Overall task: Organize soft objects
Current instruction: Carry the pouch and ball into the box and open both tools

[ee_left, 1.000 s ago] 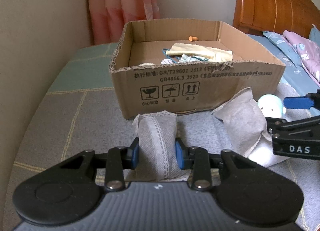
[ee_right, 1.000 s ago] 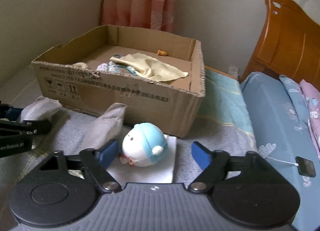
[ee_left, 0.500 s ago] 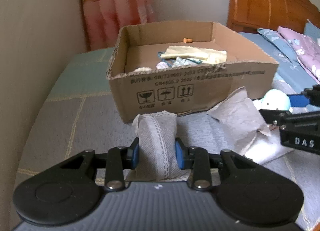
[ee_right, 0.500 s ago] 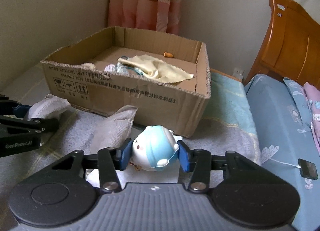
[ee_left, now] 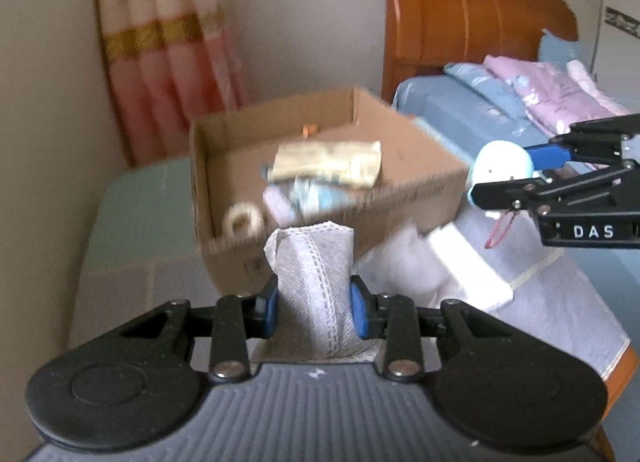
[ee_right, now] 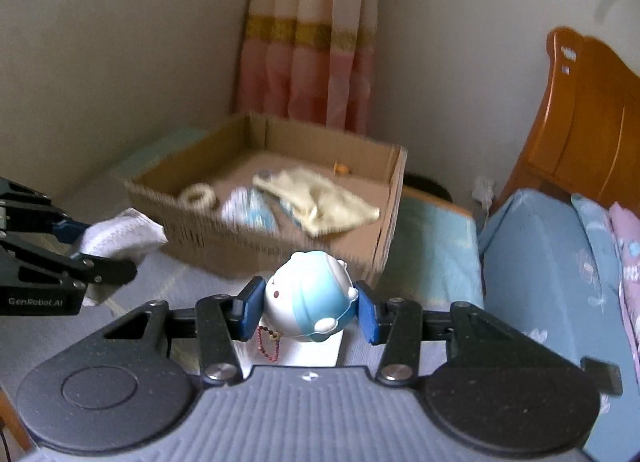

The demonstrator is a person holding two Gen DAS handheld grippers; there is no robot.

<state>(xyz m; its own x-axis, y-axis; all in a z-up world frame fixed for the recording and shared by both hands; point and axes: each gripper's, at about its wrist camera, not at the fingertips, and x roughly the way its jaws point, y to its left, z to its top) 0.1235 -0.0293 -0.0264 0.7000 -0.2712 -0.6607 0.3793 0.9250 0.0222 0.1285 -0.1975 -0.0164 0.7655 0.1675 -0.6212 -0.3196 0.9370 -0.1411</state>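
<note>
My left gripper point(ee_left: 314, 312) is shut on a grey fabric pouch point(ee_left: 314, 282) and holds it in the air before the open cardboard box point(ee_left: 400, 198). My right gripper point(ee_right: 306, 310) is shut on a round white and blue plush toy point(ee_right: 308, 298) with a red bead strap, lifted above the bed. The toy also shows in the left wrist view point(ee_left: 502, 168), and the pouch in the right wrist view point(ee_right: 120, 232). The box point(ee_right: 280, 238) holds a yellow cloth point(ee_right: 316, 202), a tape ring point(ee_right: 198, 196) and a blue-white item point(ee_right: 248, 210).
A white flat block point(ee_left: 468, 270) and a second grey pouch point(ee_left: 400, 258) lie on the grey bedcover near the box. Blue and pink pillows point(ee_left: 532, 98) and a wooden headboard point(ee_left: 460, 22) are to the right. A curtain point(ee_right: 312, 34) hangs behind the box.
Both grippers have risen from the bed, each lifting its object. The right gripper closed on the plush toy over the last second. The view now looks down into the box.
</note>
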